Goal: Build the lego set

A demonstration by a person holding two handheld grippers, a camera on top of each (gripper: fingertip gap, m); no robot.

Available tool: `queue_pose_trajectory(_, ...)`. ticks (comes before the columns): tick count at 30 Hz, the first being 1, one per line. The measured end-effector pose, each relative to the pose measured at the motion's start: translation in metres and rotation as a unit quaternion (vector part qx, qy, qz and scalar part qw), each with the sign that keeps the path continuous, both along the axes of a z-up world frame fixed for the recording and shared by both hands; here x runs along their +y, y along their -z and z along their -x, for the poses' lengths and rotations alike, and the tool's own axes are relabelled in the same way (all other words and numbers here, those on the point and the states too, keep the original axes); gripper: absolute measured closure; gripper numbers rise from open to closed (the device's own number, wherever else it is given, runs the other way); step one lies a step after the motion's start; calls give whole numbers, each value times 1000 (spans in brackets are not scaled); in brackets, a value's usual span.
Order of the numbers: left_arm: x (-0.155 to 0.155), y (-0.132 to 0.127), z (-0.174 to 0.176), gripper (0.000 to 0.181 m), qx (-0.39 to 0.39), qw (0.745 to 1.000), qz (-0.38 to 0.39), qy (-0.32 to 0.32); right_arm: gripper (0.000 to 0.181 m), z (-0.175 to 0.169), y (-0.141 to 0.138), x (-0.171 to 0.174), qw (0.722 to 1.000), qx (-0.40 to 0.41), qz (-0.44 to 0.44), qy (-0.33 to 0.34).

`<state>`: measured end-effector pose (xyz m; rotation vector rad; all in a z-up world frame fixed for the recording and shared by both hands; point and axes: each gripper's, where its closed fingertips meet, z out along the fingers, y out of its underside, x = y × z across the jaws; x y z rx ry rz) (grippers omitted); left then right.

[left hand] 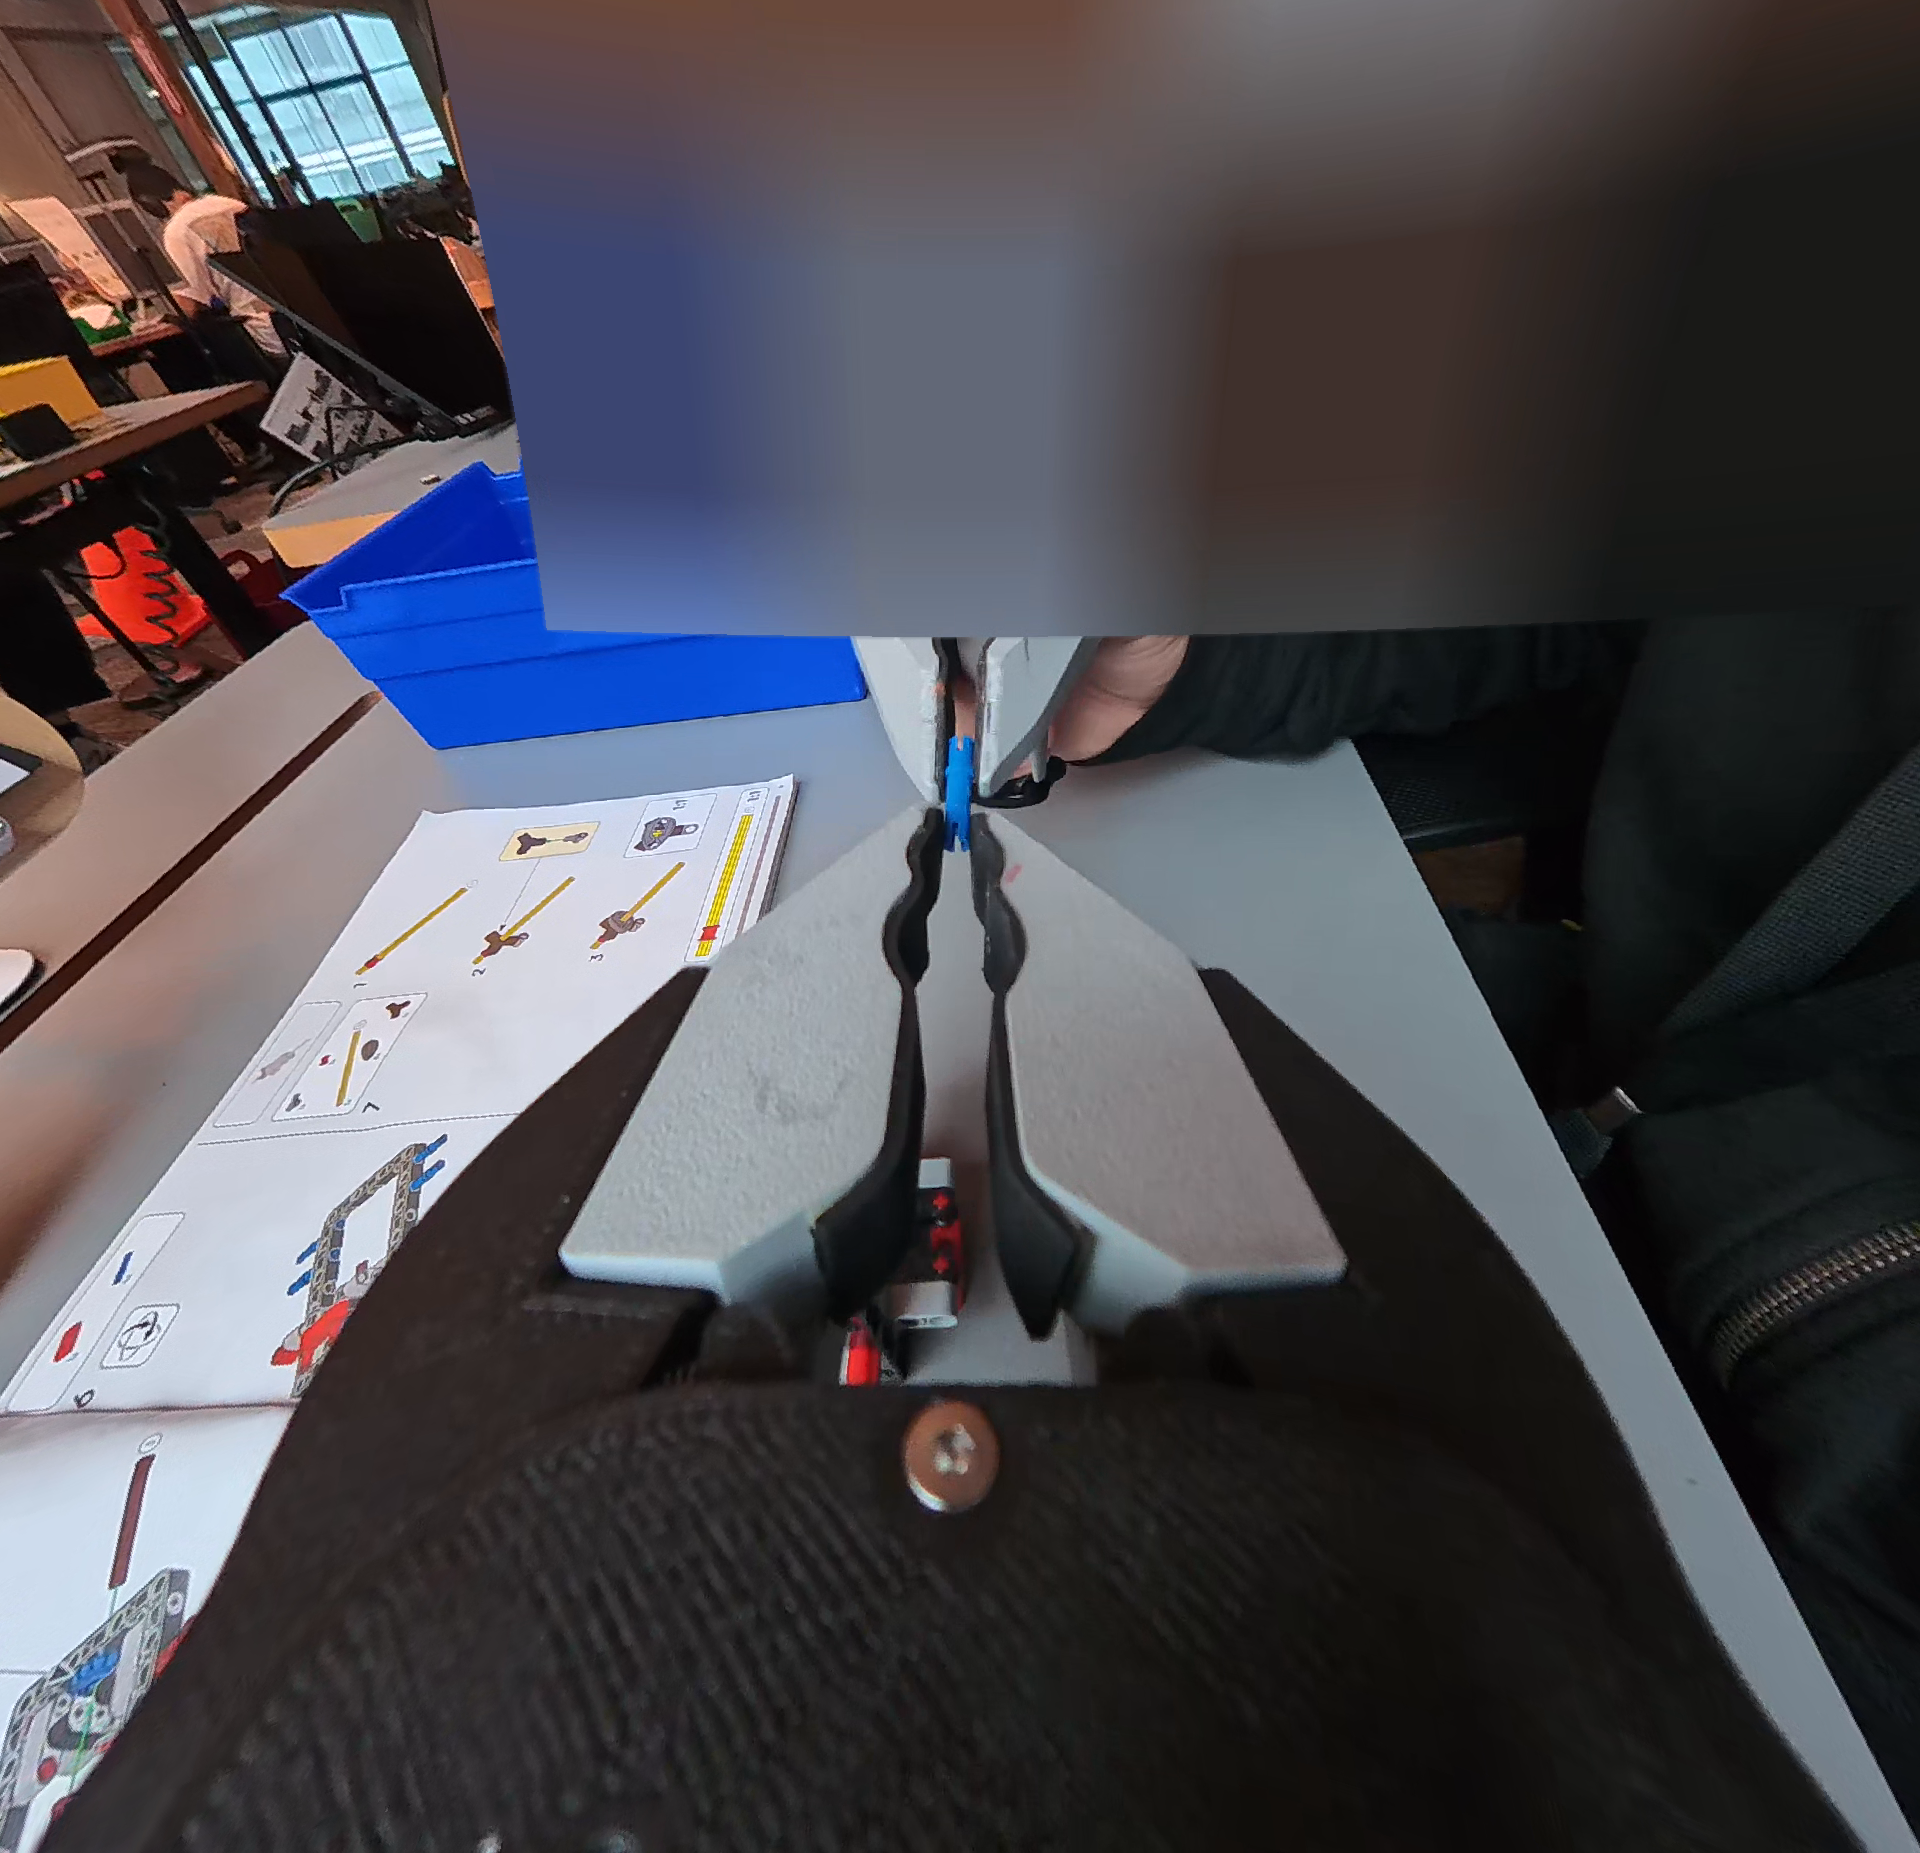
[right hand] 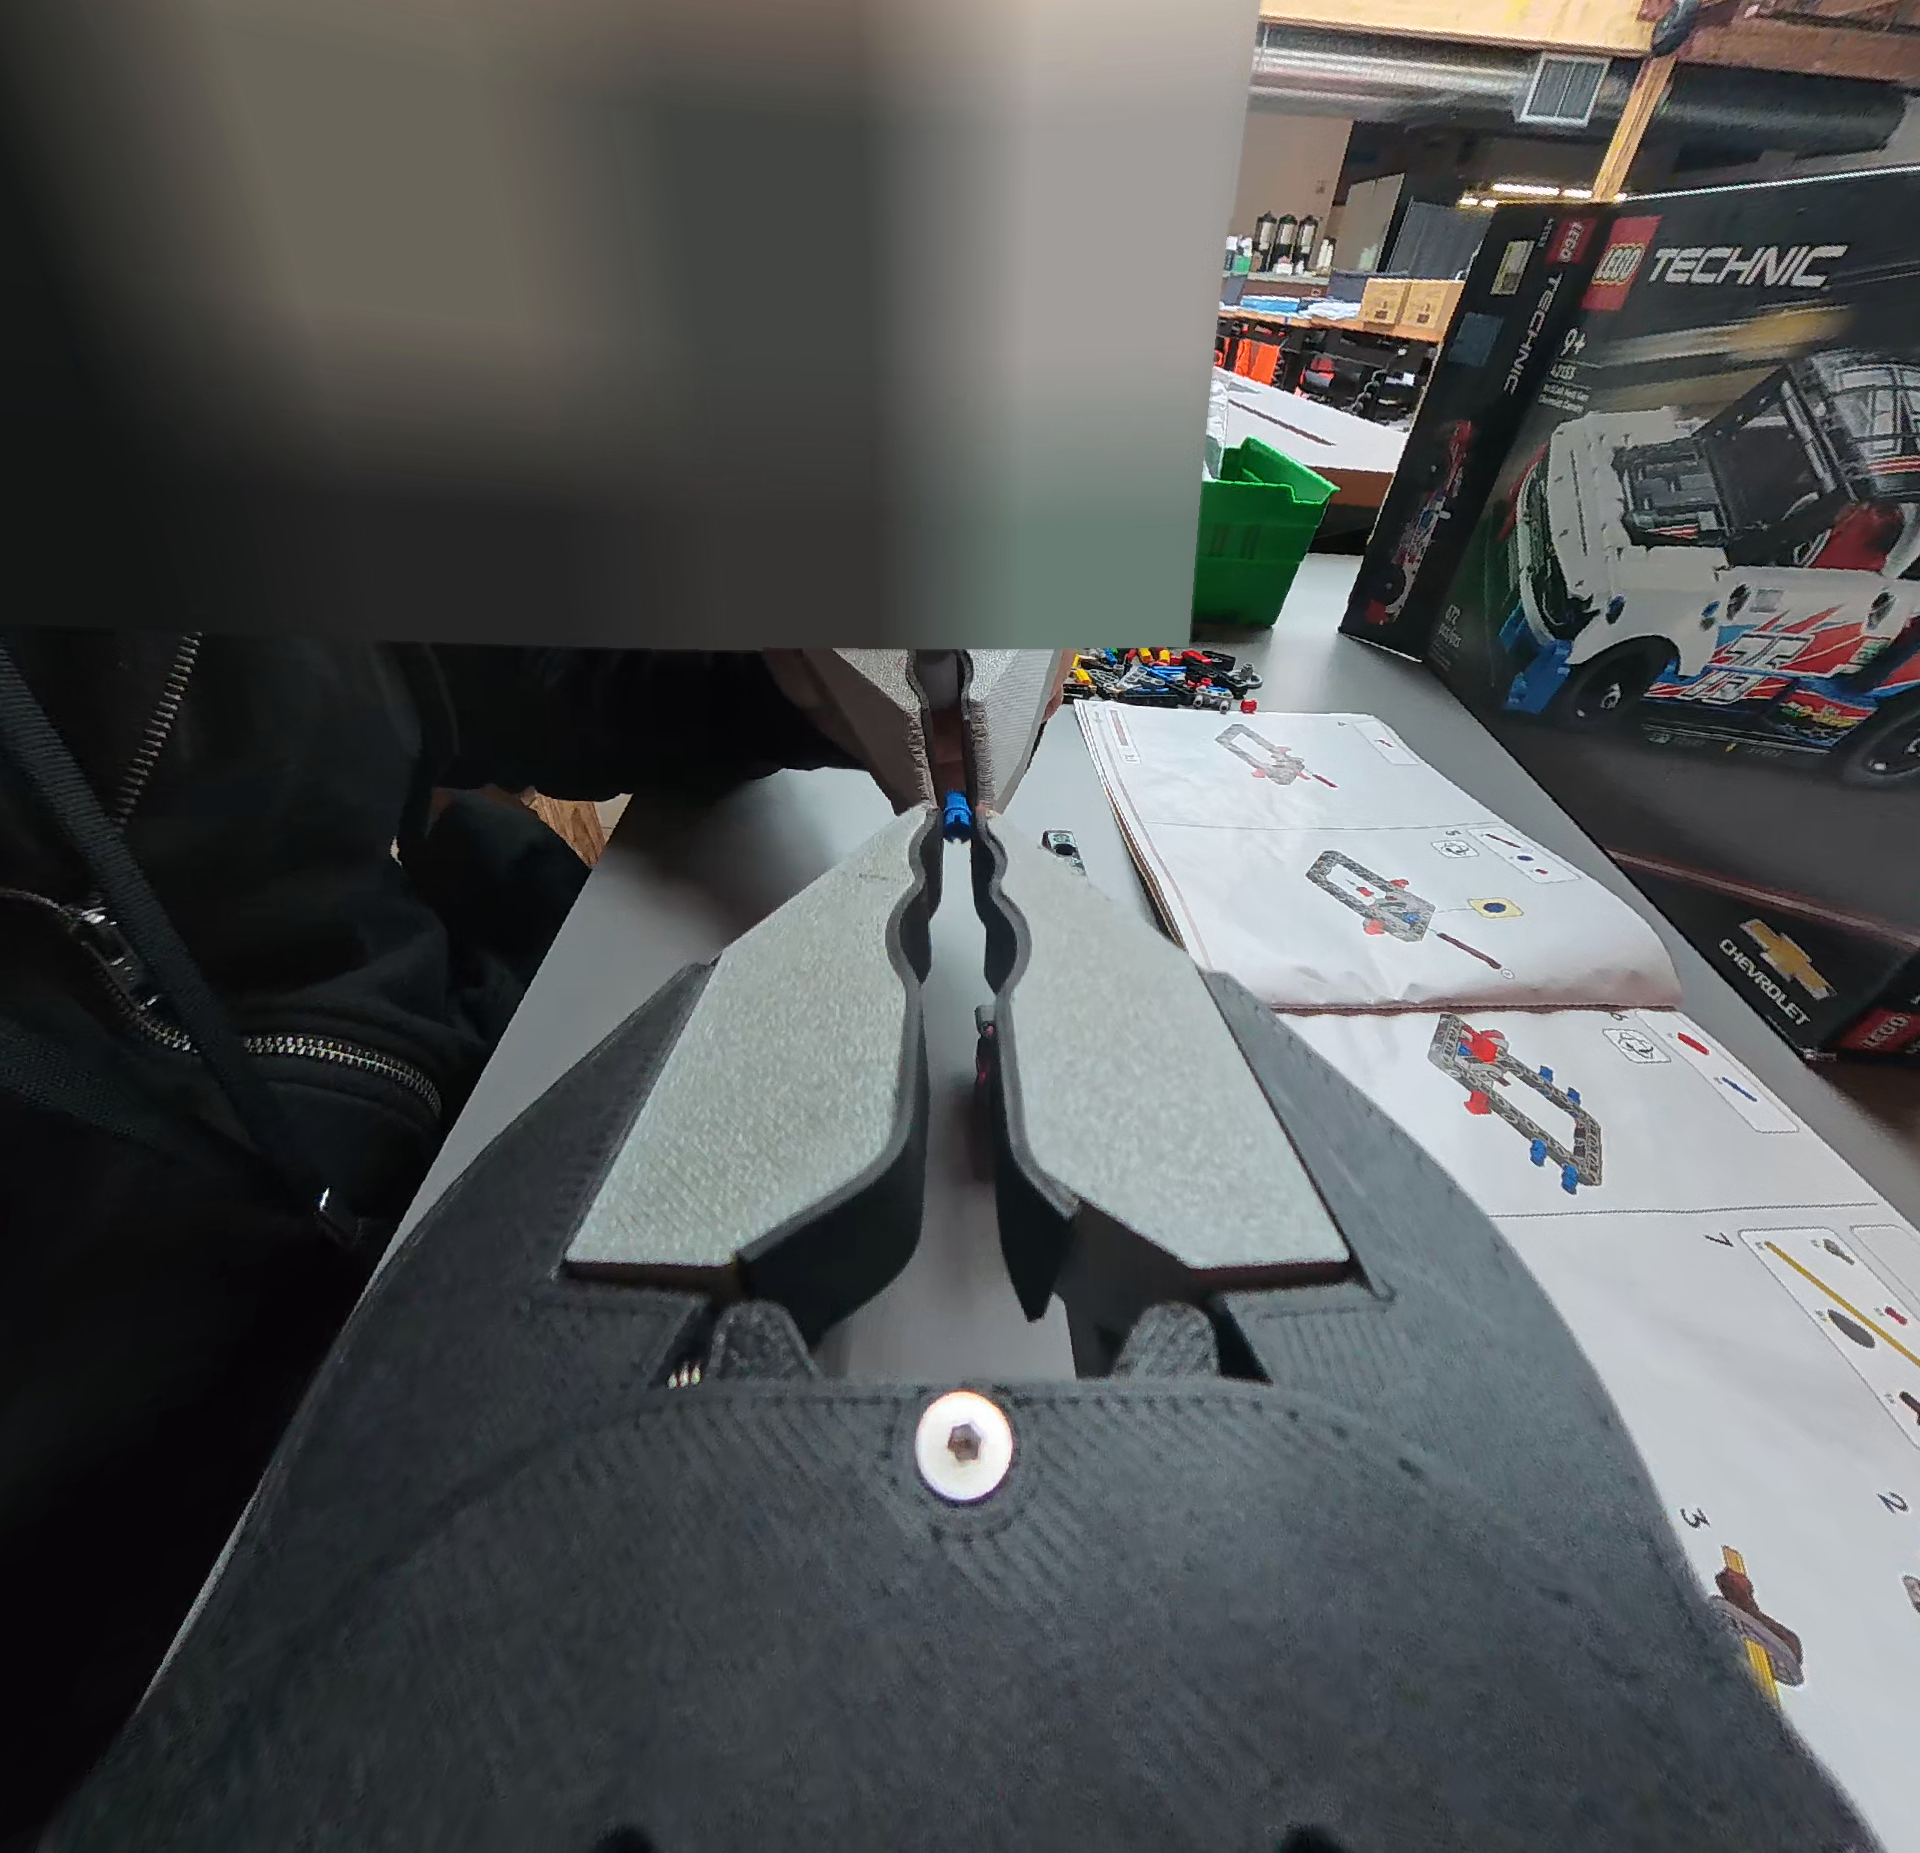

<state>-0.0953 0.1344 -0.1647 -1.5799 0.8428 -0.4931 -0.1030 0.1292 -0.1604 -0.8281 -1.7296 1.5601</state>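
Observation:
A small blue pin (left hand: pixel 958 790) is pinched between the tips of both grippers, which meet nose to nose above the grey table (left hand: pixel 1195 868). My left gripper (left hand: pixel 956 835) is shut on its near end. My right gripper (left hand: pixel 966 707) faces it and is shut on the far end, with a hand behind it. In the right wrist view the right gripper (right hand: pixel 956 842) grips the pin (right hand: pixel 956 809) and the left gripper (right hand: pixel 948 728) is opposite. A grey and red lego assembly (left hand: pixel 935 1242) lies on the table under the left fingers; a red and black part (right hand: pixel 983 1065) shows under the right fingers.
An open instruction booklet (left hand: pixel 499 972) lies beside the grippers and also shows in the right wrist view (right hand: pixel 1351 868). A blue bin (left hand: pixel 582 650), a green bin (right hand: pixel 1247 536), the set's box (right hand: pixel 1662 473), a pile of loose pieces (right hand: pixel 1164 676) and a small grey piece (right hand: pixel 1062 845) stand around. A person in dark clothing sits at the table edge. My two grippers' fingertips are within a few centimetres of each other.

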Motion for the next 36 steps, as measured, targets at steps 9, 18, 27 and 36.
queue_pose_trajectory(9, 1, 2, 1, 179, 4, 1000, 2, -2, 177, 0, 1, 0, 1000, -2, -4, 1)
queue_pose_trajectory(18, 0, 3, 0, 179, 6, 1000, 5, -1, 179, 1, 2, 0, 1000, -3, -5, 3)
queue_pose_trajectory(27, 1, 3, 0, 179, 7, 1000, 5, -1, 179, 0, 1, 0, 1000, -3, -6, 3)
queue_pose_trajectory(36, 4, 8, 3, 179, 20, 1000, 11, -13, 179, 3, 7, 4, 1000, -18, -9, 11)
